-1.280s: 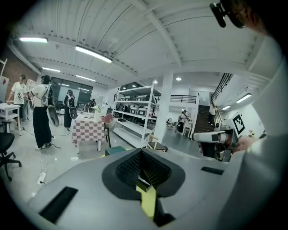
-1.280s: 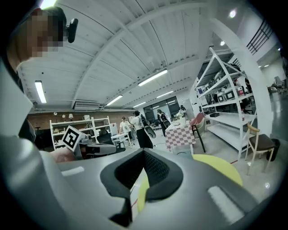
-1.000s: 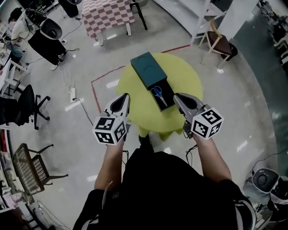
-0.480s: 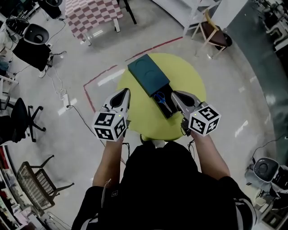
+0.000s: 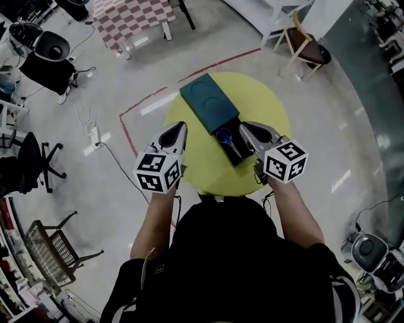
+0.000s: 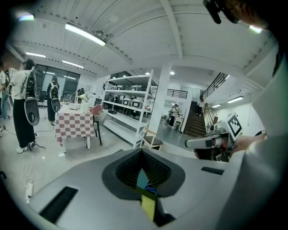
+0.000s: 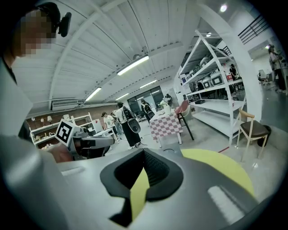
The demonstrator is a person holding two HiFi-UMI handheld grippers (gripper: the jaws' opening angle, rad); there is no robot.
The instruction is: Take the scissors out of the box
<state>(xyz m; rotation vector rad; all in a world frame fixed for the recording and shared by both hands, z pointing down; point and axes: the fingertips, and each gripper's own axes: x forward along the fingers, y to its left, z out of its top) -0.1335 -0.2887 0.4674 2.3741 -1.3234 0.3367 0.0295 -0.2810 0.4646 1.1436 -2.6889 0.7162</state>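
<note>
Lying lengthwise in the box [image 5: 208, 104], the scissors [image 5: 226, 140] point blades toward the person [image 5: 233, 265].

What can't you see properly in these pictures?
- Scissors: head view, too small to tell whether the blades are open.
- Box inside: head view, its teal cover hides the far part.
- Right gripper view: the right gripper's own body hides box and scissors; only the yellow table shows.

Round yellow table [image 5: 265, 107], checkered table [image 5: 129, 16] beyond (wooden chair [image 5: 306, 49] nearby)
</note>
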